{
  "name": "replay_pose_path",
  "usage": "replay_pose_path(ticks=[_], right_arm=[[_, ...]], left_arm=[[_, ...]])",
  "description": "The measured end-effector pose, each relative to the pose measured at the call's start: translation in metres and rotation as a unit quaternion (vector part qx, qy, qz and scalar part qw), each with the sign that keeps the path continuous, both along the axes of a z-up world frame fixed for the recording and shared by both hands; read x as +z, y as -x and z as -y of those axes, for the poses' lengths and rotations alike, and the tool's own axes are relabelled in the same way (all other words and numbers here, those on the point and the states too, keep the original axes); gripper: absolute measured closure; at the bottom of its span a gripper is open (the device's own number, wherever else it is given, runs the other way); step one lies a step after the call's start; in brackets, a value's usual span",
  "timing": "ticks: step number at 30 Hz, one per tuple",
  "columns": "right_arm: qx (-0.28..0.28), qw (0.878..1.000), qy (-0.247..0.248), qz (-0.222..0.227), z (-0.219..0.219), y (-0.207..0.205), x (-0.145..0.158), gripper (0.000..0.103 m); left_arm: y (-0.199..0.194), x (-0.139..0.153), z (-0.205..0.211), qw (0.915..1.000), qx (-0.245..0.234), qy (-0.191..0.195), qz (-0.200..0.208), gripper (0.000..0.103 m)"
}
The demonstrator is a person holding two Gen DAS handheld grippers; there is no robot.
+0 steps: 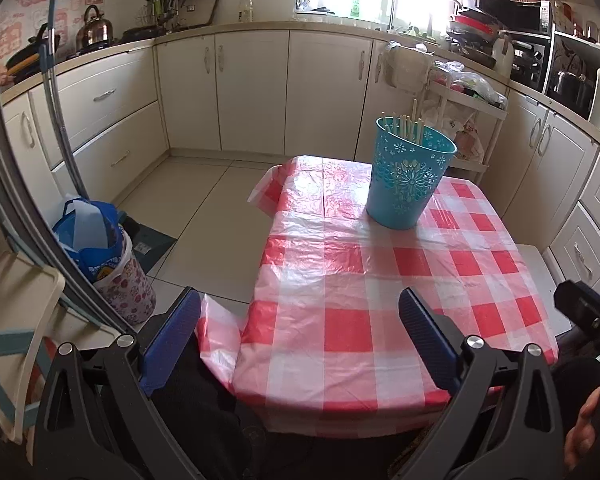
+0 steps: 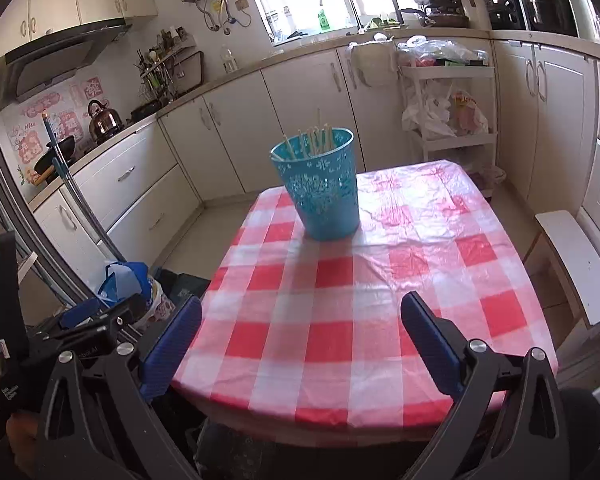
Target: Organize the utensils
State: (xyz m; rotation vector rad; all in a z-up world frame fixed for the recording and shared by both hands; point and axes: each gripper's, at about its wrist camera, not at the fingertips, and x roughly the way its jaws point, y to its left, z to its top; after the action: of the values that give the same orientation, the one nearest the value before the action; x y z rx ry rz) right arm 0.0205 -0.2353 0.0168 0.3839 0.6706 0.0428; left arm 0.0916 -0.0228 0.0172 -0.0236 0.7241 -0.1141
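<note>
1. My left hand-held gripper (image 1: 300, 336) hangs above the near edge of the worktop with its blue-padded jaws spread wide and nothing between them.
2. My right hand-held gripper (image 2: 300, 338) is the same: released, empty, poised over the near edge of the red-and-white checked plastic tablecloth (image 2: 360, 300).
3. The task's things, pale wooden chopsticks (image 2: 312, 138), all stand bundled in the turquoise perforated plastic basket (image 2: 324, 192), which sits upright toward the far part of the worktop, well apart from both grippers.
4. No loose utensil shows on the cloth, so I judge the sorting is either finished or not begun; I cannot tell which.
5. If a chopstick must come out, I would steady the basket's rim with the left gripper, since the light plastic likely tips or slides on the slick cloth.
6. I would bring the right gripper down from above, close on one stick near its top, and lift straight up so neighbours don't drag along.
7. The one tall chopstick (image 1: 414, 114) standing above the rest is the easiest first pick.
</note>
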Motion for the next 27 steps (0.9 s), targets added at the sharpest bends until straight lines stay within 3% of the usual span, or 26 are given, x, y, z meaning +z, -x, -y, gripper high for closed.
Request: replay_pose_path(ticks=[6, 11, 15, 17, 27], right_arm=[[-0.017, 1.000, -0.001, -0.021, -0.004, 0.030, 0.014, 0.007], [-0.030, 1.000, 0.003, -0.006, -0.017, 0.070, 0.041, 0.007], [-0.036, 0.999, -0.005, -0.031, -0.033, 0.098, 0.040, 0.007], [-0.042, 0.999, -0.004, -0.032, -0.042, 0.114, 0.033, 0.007], [-0.048, 0.999, 0.011, 0.013, -0.059, 0.158, 0.032, 0.007]], left_arm=[[0.027, 0.013, -0.006, 0.9998, 0.013, -0.012, -0.002, 0.008], [0.063, 0.024, -0.007, 0.9999, -0.002, -0.011, -0.007, 0.008], [0.087, 0.024, 0.003, 0.9981, -0.034, -0.044, -0.027, 0.008], [0.103, 0.026, 0.004, 0.9980, -0.028, -0.055, -0.014, 0.008], [0.136, 0.036, -0.014, 0.9996, -0.011, -0.024, 0.007, 0.008]])
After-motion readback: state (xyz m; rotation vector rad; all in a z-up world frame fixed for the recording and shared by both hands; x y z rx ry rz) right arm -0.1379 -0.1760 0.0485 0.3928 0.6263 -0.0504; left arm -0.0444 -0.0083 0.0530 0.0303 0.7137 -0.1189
